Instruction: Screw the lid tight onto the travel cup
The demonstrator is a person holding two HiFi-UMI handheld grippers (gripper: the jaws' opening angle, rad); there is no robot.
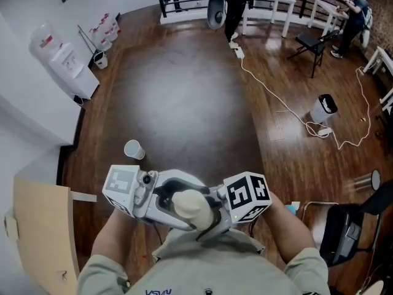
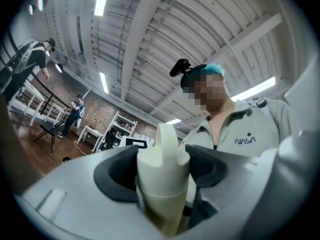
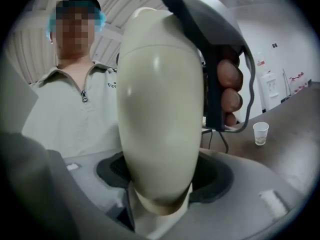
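I hold a cream travel cup (image 1: 190, 206) close to the person's chest, between both grippers. In the left gripper view its lid (image 2: 162, 156), with an upright loop, stands between the black pads (image 2: 117, 176), and my left gripper (image 2: 162, 174) is shut on it. In the right gripper view the rounded cup body (image 3: 160, 109) fills the middle. My right gripper (image 3: 161, 184) is shut on its lower part, just above a seam. In the head view the left gripper (image 1: 166, 198) and right gripper (image 1: 215, 211) meet around the cup.
A paper cup (image 1: 134, 149) stands on the dark wooden floor ahead. A water dispenser (image 1: 67, 63) is by the left wall, a white bin (image 1: 323, 108) and a trailing cable (image 1: 276, 100) to the right. A pale wooden board (image 1: 40, 226) is at my left, a black chair (image 1: 344, 232) at my right.
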